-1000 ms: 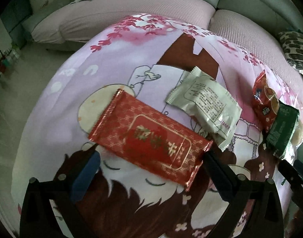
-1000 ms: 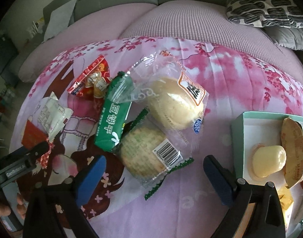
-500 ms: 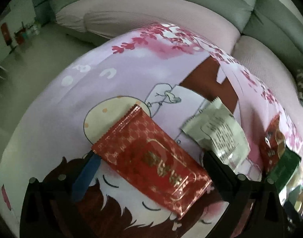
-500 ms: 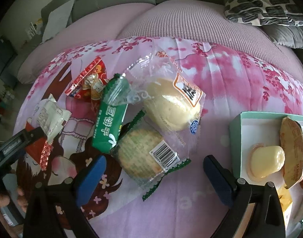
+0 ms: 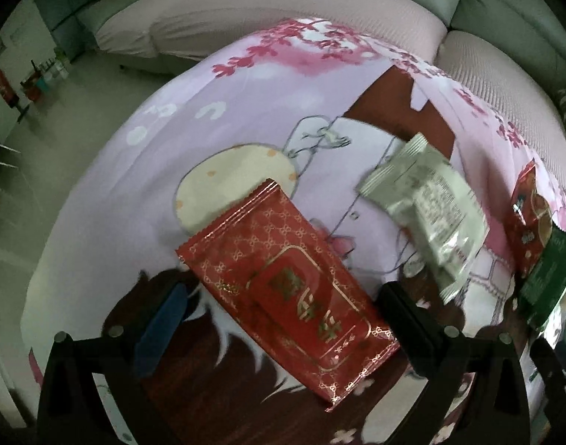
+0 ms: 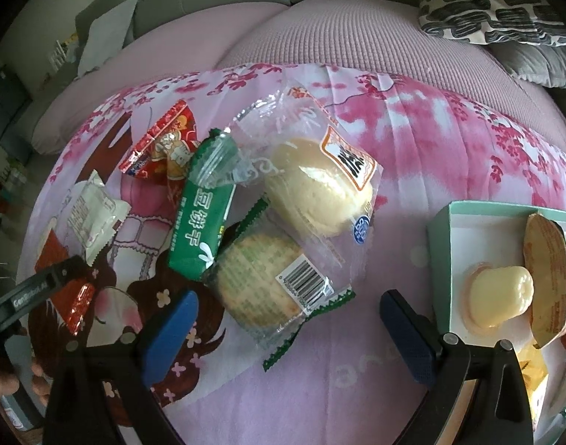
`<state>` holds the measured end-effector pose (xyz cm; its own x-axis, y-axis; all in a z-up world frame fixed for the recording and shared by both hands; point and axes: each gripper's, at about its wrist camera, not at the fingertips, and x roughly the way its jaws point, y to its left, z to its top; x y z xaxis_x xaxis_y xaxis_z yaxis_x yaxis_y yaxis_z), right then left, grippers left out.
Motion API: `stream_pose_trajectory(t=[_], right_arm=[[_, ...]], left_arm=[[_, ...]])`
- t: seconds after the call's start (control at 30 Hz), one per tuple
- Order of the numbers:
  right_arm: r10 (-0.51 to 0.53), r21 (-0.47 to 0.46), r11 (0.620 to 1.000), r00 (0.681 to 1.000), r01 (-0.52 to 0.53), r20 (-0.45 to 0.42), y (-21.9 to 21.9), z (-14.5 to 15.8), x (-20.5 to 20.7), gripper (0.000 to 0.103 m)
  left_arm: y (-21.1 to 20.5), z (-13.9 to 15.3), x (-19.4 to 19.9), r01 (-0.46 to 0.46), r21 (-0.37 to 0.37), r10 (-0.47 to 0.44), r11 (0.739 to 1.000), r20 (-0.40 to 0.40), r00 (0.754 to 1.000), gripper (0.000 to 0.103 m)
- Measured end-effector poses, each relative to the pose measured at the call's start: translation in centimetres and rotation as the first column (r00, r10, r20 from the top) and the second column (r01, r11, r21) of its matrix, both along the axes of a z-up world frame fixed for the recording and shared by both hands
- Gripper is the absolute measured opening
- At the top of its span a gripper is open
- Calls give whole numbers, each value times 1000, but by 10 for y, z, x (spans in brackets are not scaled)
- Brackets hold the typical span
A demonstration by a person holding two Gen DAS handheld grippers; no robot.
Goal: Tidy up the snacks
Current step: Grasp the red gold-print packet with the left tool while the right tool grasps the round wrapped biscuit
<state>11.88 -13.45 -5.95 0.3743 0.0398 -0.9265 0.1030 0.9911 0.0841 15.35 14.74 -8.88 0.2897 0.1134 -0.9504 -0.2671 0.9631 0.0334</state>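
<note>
A large red foil packet lies flat on the pink cartoon cloth, between the wide-apart fingers of my open left gripper. A pale grey-white packet lies to its right, then a small red snack bag and a green biscuit packet. My right gripper is open over a clear-wrapped round cracker. Beyond it lie a wrapped bun, the green biscuit packet and the small red bag. A teal box at right holds a jelly cup.
The cloth covers a rounded pink sofa seat. A patterned cushion lies at the back right. Floor drops away on the left. The left gripper's finger and a hand show at the right wrist view's left edge.
The left gripper has swung and come closer over the red foil packet, which now lies more lengthwise between the fingers. The right gripper has hardly moved.
</note>
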Motion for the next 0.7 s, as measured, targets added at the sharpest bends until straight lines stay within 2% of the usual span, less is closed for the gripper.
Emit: stream_pose_trajectory(t=[0.23, 0.3, 0.37, 0.57, 0.7], right_arm=[[-4, 0, 1000, 1000, 4, 12, -2, 2, -1, 99], [1, -6, 1000, 1000, -1, 22, -1, 4, 2, 91], [5, -2, 1000, 1000, -5, 24, 0, 4, 6, 90], [26, -11, 1000, 999, -26, 29, 8, 2, 11, 85], [37, -18, 999, 999, -36, 36, 11, 3, 8, 78]], left_arm=[[15, -4, -8, -33, -14, 33, 999, -11, 999, 103], [13, -5, -6, -29, -5, 29, 1000, -15, 999, 100], [5, -6, -6, -9, 5, 9, 1000, -11, 1000, 91], [-11, -1, -3, 35, 12, -35, 999, -2, 999, 73], [-23, 1, -3, 59, 22, -59, 998, 4, 998, 65]])
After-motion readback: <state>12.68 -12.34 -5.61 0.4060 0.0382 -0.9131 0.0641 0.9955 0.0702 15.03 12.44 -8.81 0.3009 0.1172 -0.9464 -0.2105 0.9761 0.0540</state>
